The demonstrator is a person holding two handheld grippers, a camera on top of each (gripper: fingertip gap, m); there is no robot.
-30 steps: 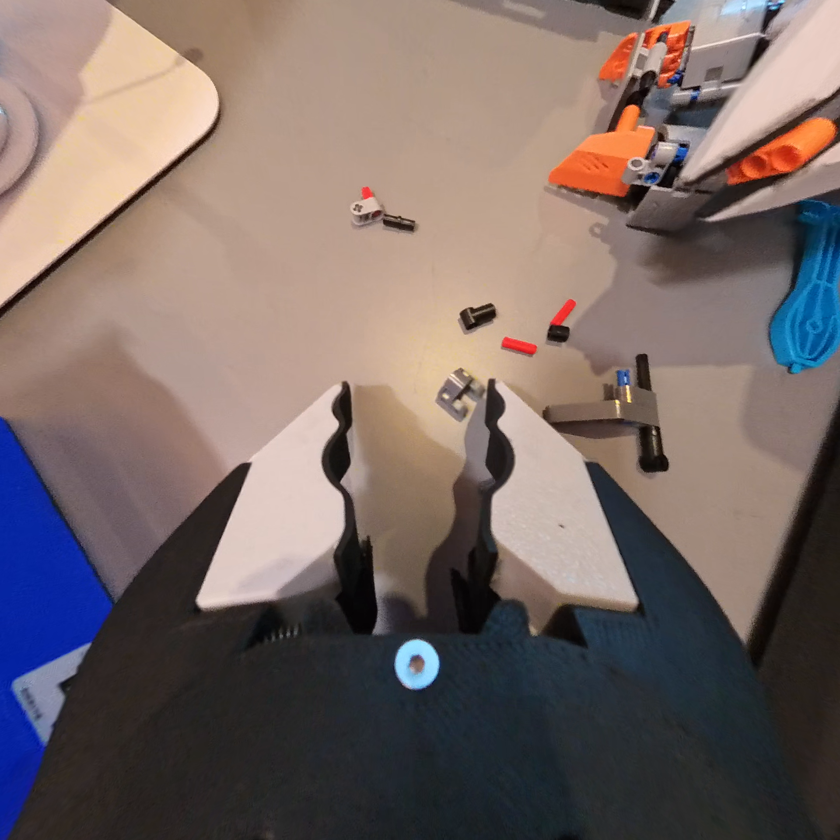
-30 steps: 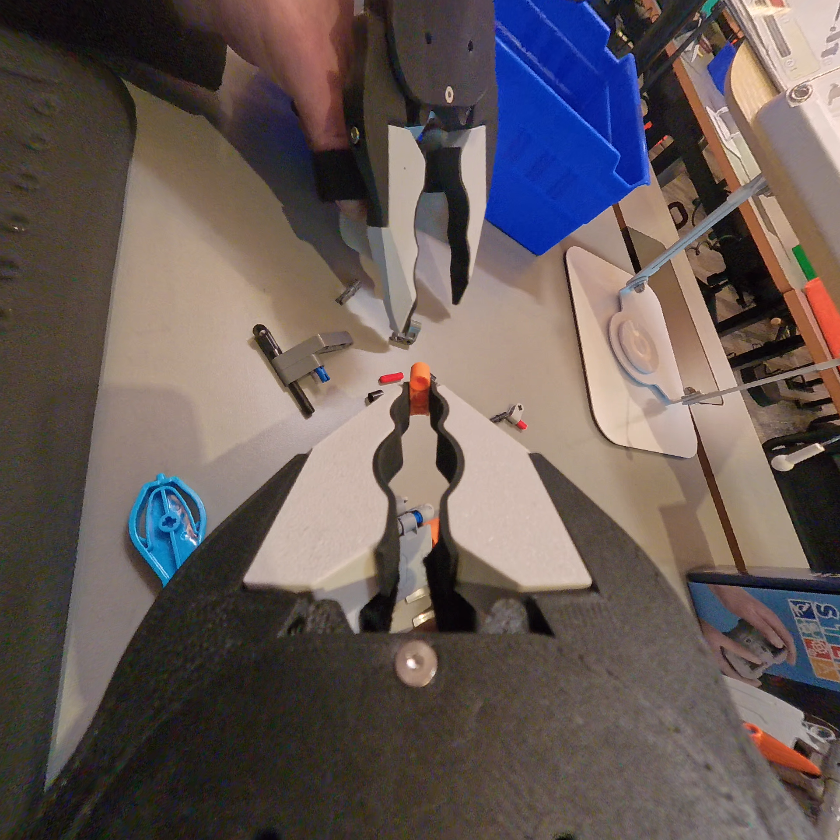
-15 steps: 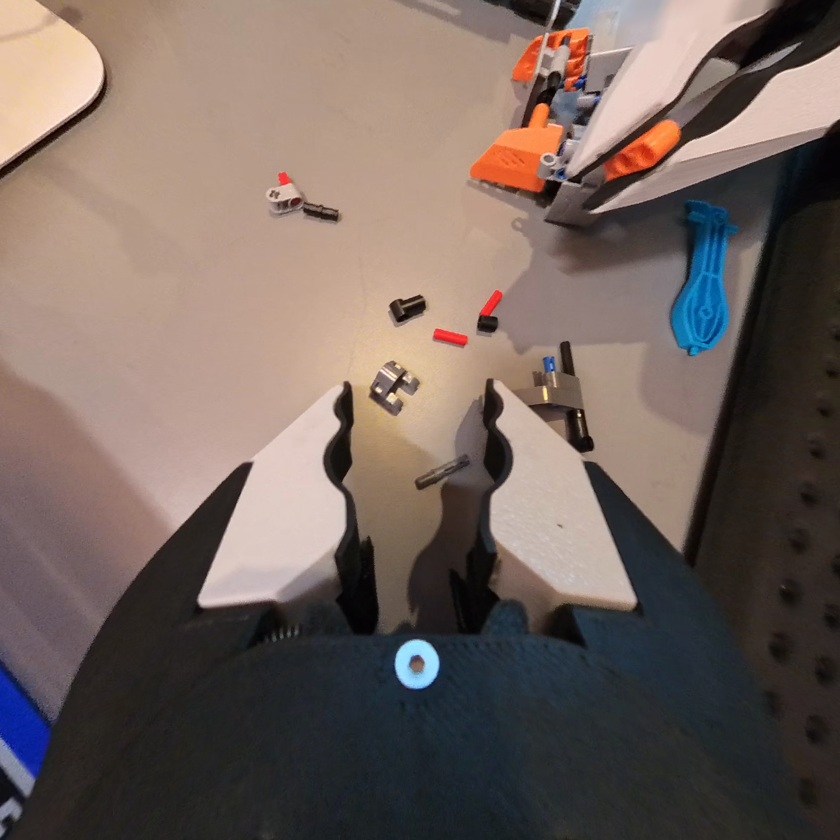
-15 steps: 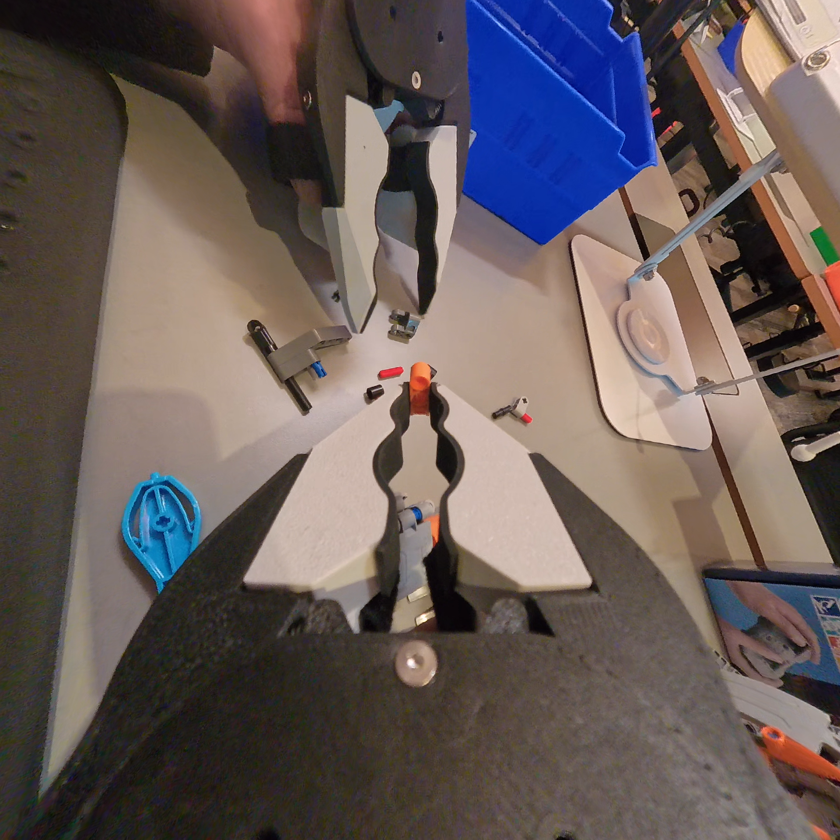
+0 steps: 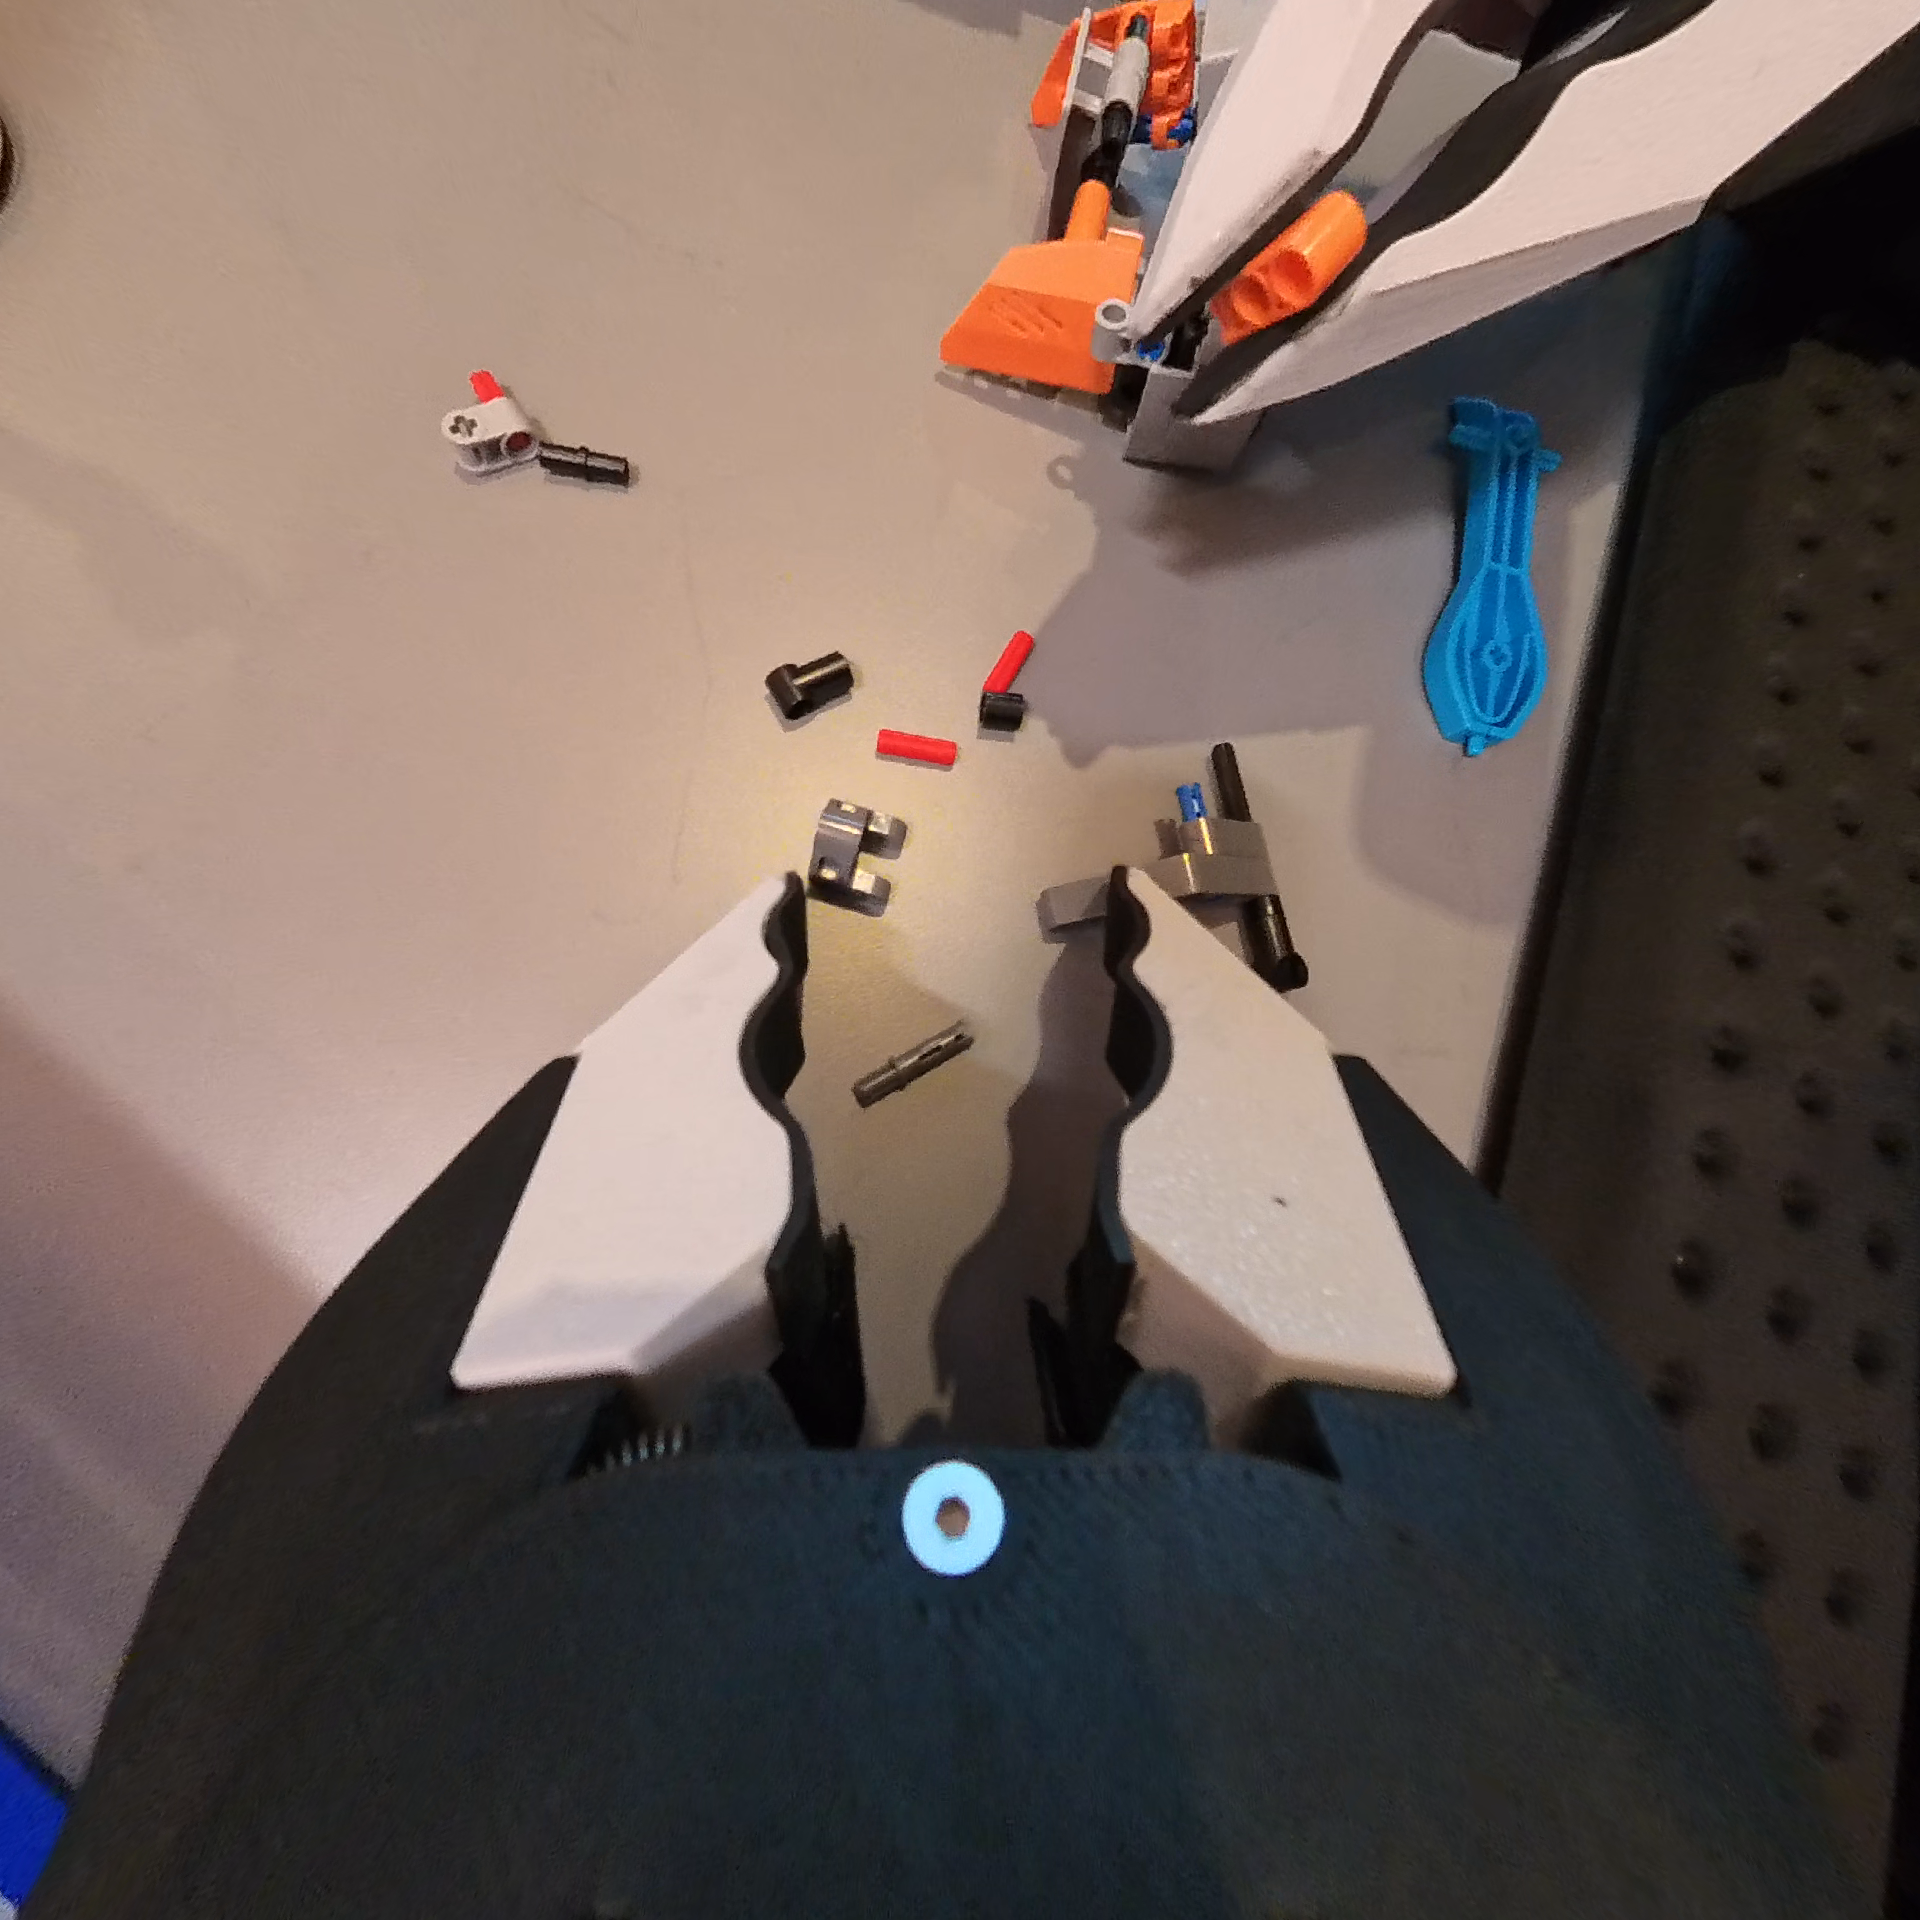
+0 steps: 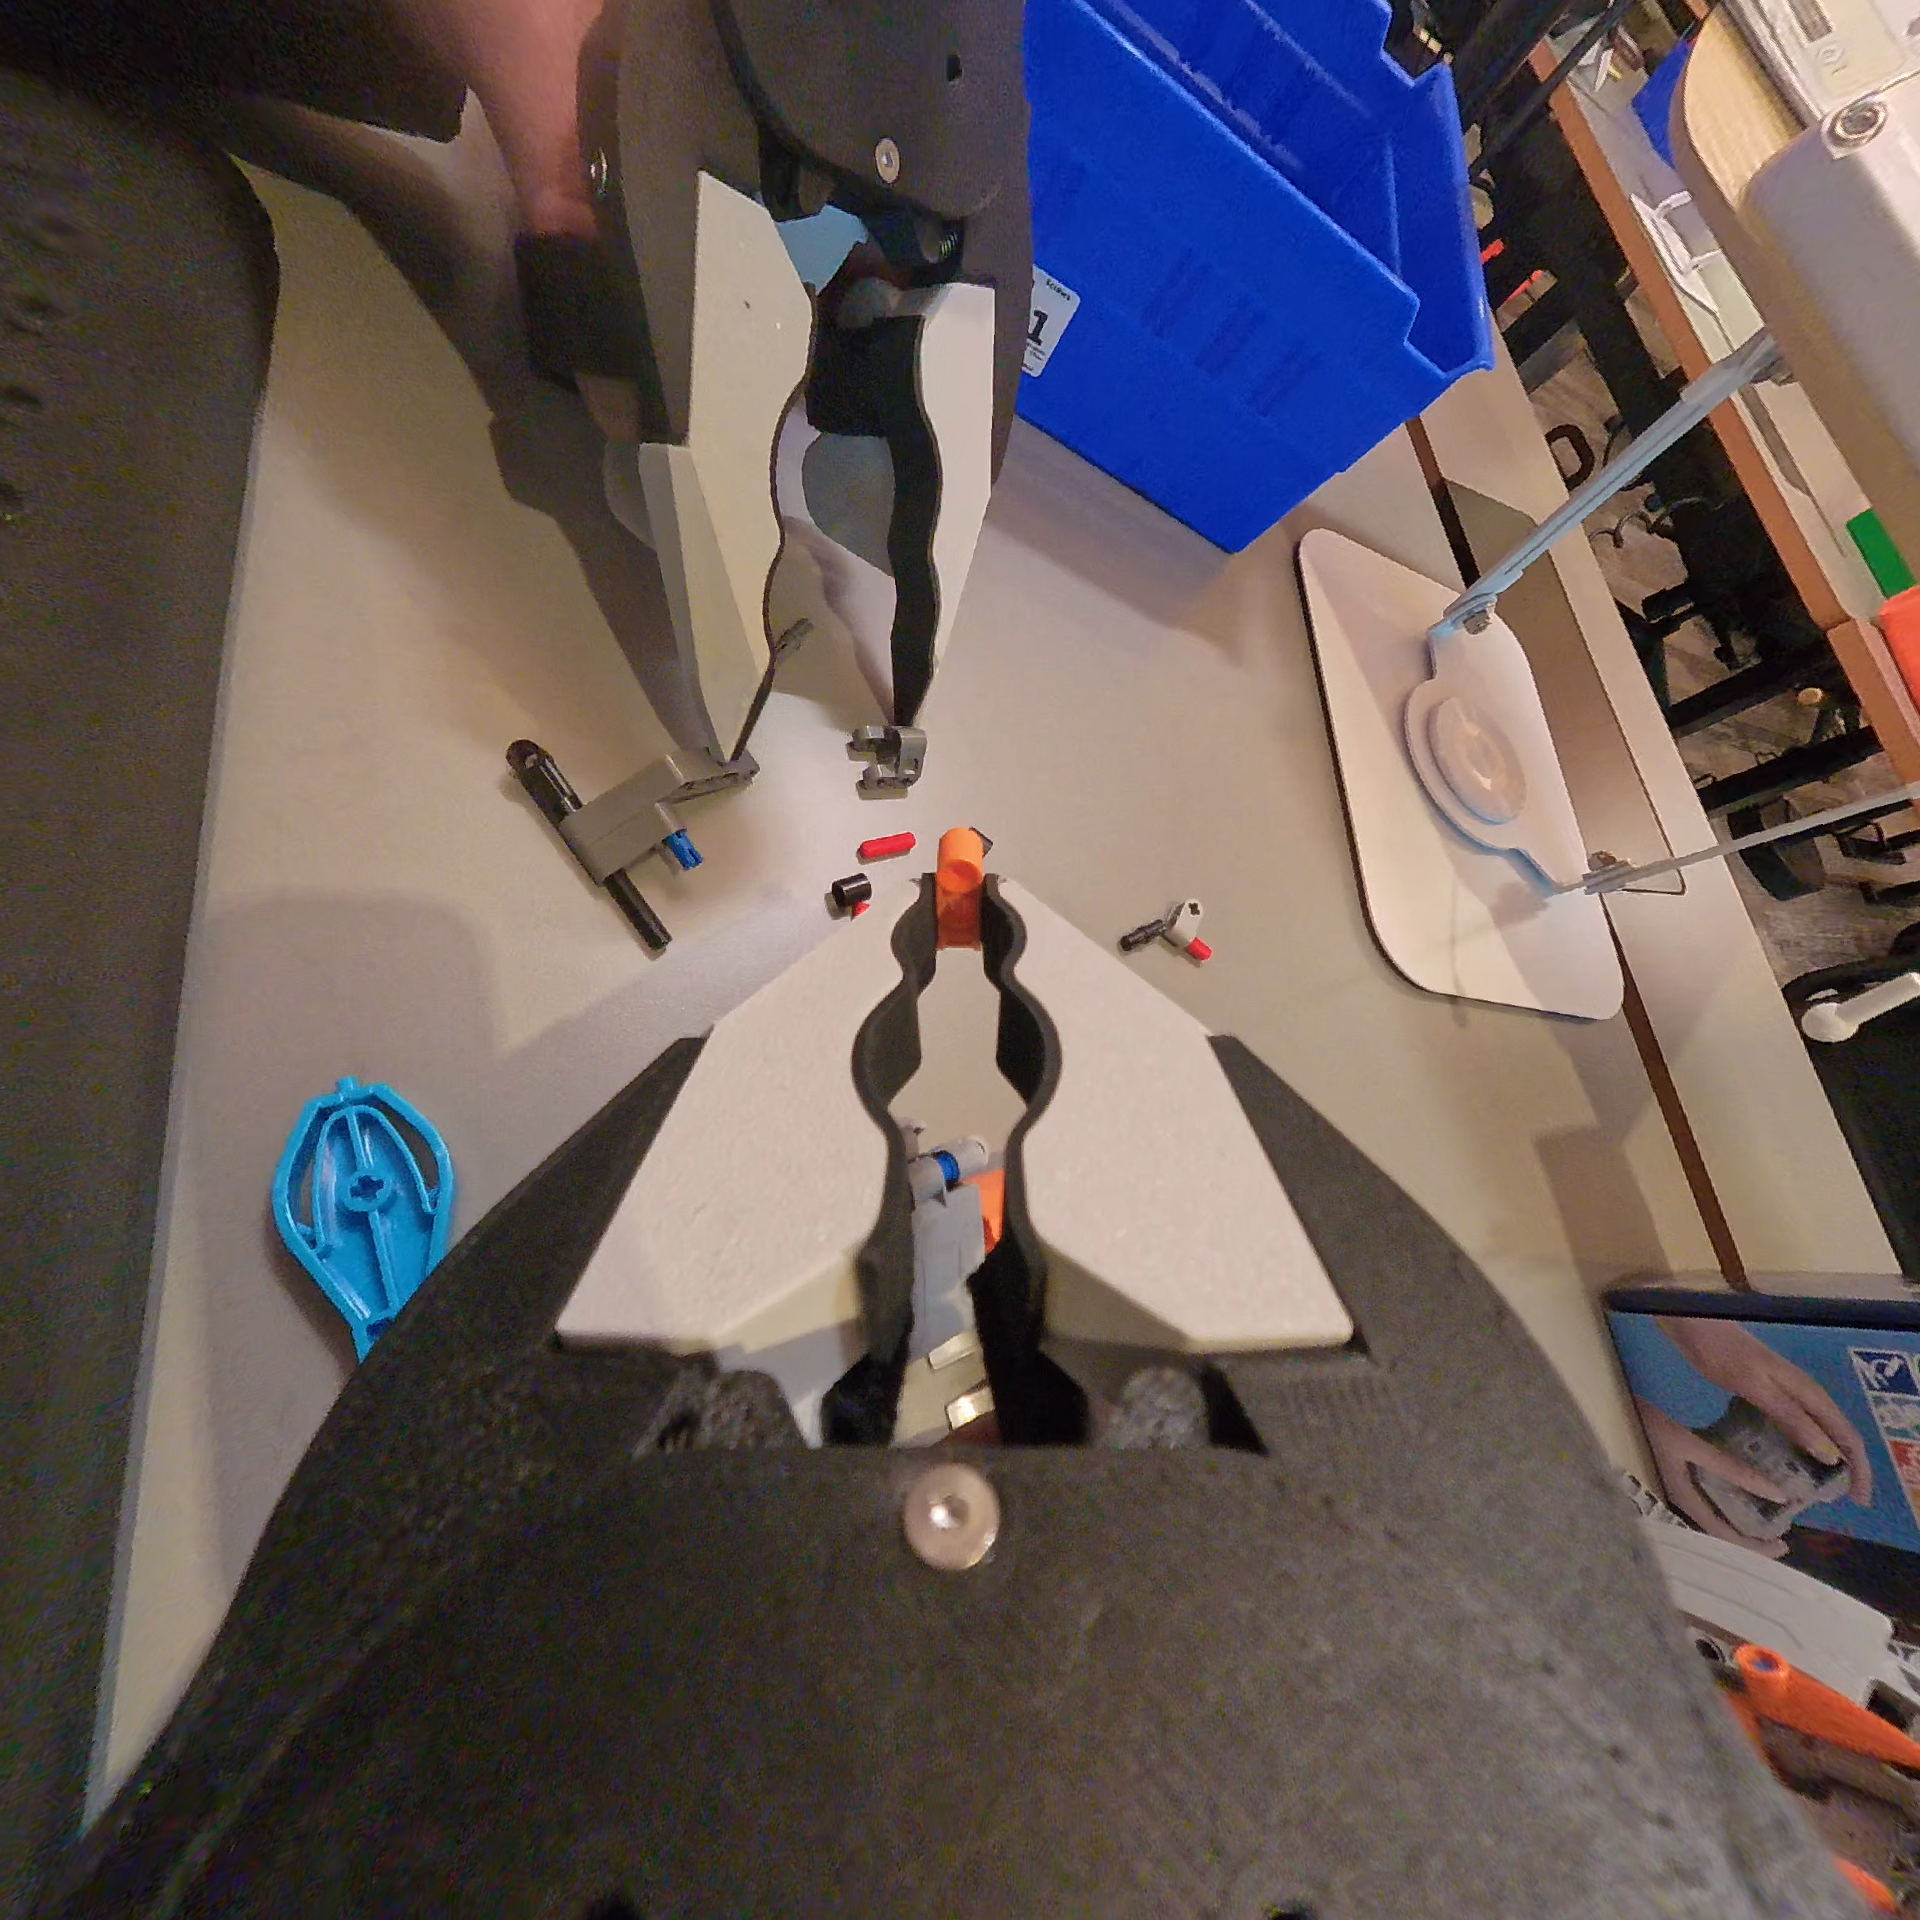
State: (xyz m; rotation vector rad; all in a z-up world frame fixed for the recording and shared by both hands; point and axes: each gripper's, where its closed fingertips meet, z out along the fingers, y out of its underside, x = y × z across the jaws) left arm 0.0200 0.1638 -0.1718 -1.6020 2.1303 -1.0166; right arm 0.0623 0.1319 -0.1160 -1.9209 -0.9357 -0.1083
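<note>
Your left gripper [image 5: 951, 894] hangs low over the counter [image 5: 312, 727] with its jaws spread wide and empty; a small dark pin [image 5: 912, 1063] lies on the surface between them, a grey clip [image 5: 854, 855] just past the left tip. Your right gripper [image 6: 958, 883] has its jaws closed on the orange and grey toy model [image 5: 1091, 260], pinning it by an orange tube so it rests steady against the counter.

Left gripper [image 5: 951, 894] spread over dark pin [image 5: 912, 1062] (grey table [image 5: 312, 727]).
</note>
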